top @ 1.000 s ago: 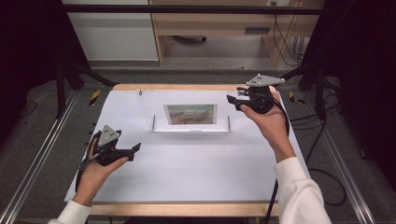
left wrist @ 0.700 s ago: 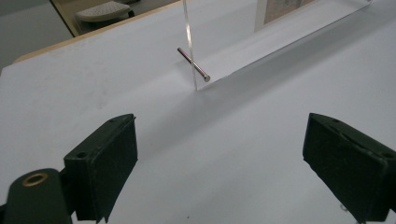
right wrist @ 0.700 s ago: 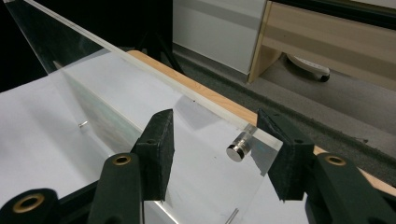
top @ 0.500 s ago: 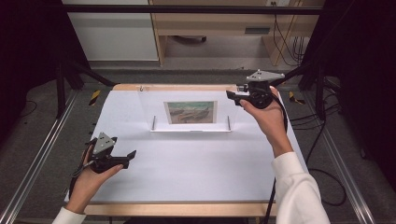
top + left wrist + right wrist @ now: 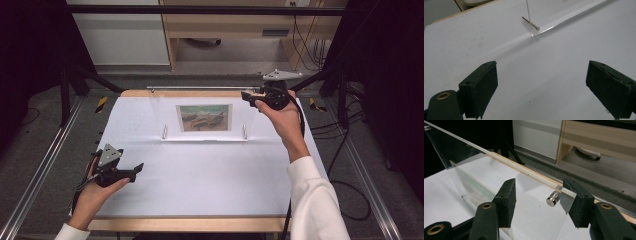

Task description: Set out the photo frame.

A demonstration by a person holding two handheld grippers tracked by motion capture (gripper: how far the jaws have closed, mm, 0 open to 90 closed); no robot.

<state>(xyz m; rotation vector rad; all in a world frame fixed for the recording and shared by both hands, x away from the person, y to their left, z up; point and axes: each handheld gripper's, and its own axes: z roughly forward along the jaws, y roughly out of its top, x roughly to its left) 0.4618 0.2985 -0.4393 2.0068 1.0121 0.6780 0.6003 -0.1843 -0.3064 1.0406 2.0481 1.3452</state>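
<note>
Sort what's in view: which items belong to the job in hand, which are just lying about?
In the job:
- clear acrylic picture frame, standing upright
- right gripper, jaws at the frame's top corner with its metal standoff between them, just opening
- left gripper, open over the white table

Lying about:
- wooden furniture
- floor cables

clear picture stand (image 5: 204,118) upright across the far half of the desk (image 5: 200,190), near half wide open
</note>
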